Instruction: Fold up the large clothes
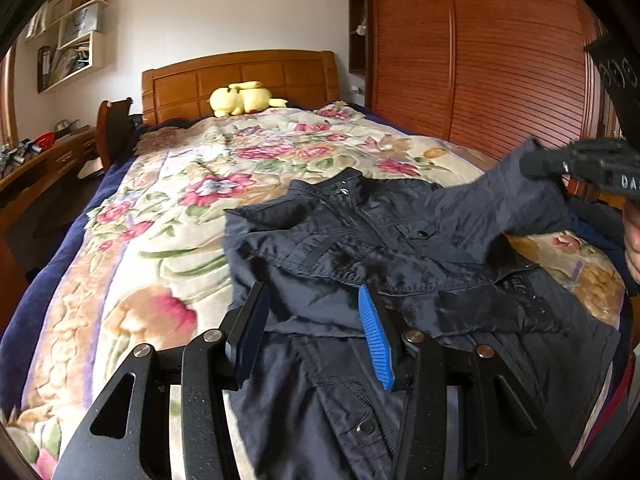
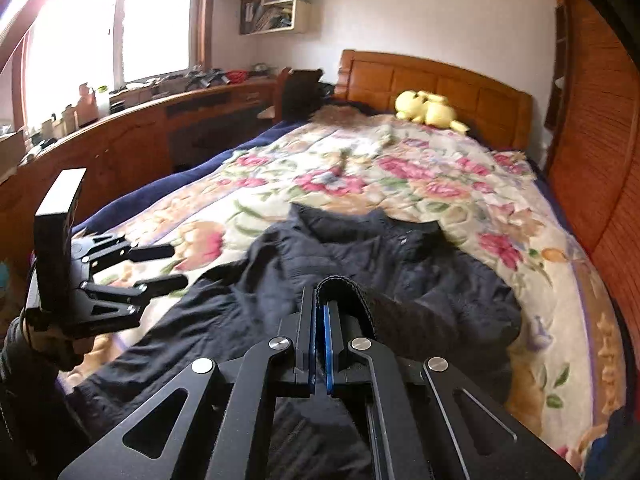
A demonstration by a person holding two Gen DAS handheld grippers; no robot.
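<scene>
Two grippers are over the bed, and the dark navy button-front jacket (image 1: 392,248) lies spread across the floral cream-and-pink blanket (image 1: 160,216), collar toward the carved wooden headboard (image 1: 240,76).

Furthest left in the left wrist view, white wall shelves (image 1: 76,40) hang above a long wooden desk (image 1: 44,160) crowded with small items too blurred to name. Next comes the headboard, with a yellow plush toy (image 1: 244,98) lying against it at the top of the blanket.

Moving across, the left gripper (image 1: 316,320) hangs just above the jacket's lower front, its black fingers and blue ribbed pads (image 1: 376,336) standing apart with only open air between them; nothing is pinched there. In the right wrist view that same gripper shows at the left edge, a dark-sleeved hand (image 2: 48,340) wrapped around its handle.

On the right, the right gripper (image 2: 320,308) has its jaws pressed together on the cuff of the jacket's sleeve (image 1: 516,200), the fabric edge folded over between the pads. The sleeve is lifted off the blanket and stretched sideways. Behind it runs a slatted reddish-brown wardrobe (image 1: 480,48).
</scene>
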